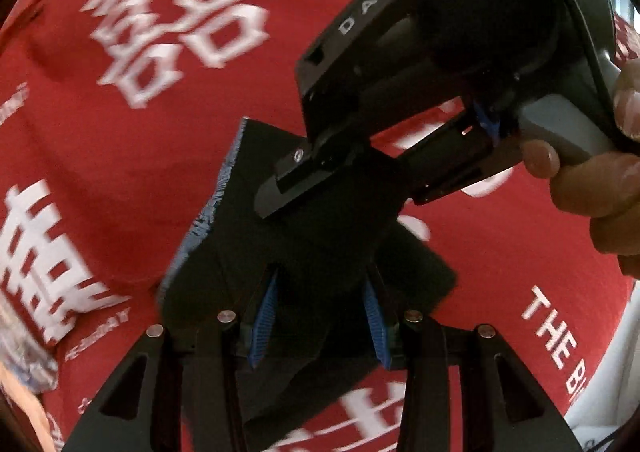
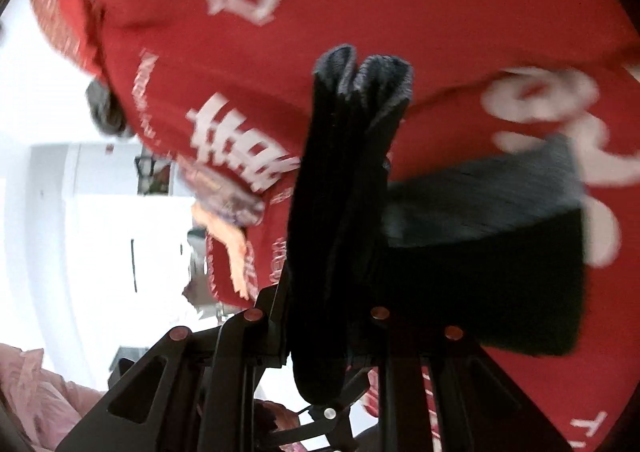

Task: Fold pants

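The pants [image 1: 304, 252] are dark, almost black, with a blue-grey frayed edge [image 1: 208, 212]. They are held up in the air in front of a red cloth with white lettering [image 1: 160, 132]. My left gripper [image 1: 324, 316] is shut on a bunch of the pants between its blue pads [image 1: 266, 312]. My right gripper [image 1: 320, 168] shows in the left wrist view, shut on the same fabric just above. In the right wrist view a thick folded bundle of the pants [image 2: 340, 212] fills the closed jaws, and a flap [image 2: 492, 252] hangs to the right.
The red cloth [image 2: 360, 12] fills most of both views. A person's hand [image 1: 592, 180] holds the right gripper's handle. A bright white room with a cabinet [image 2: 100, 212] lies left in the right wrist view, with pink fabric [image 2: 36, 392] at lower left.
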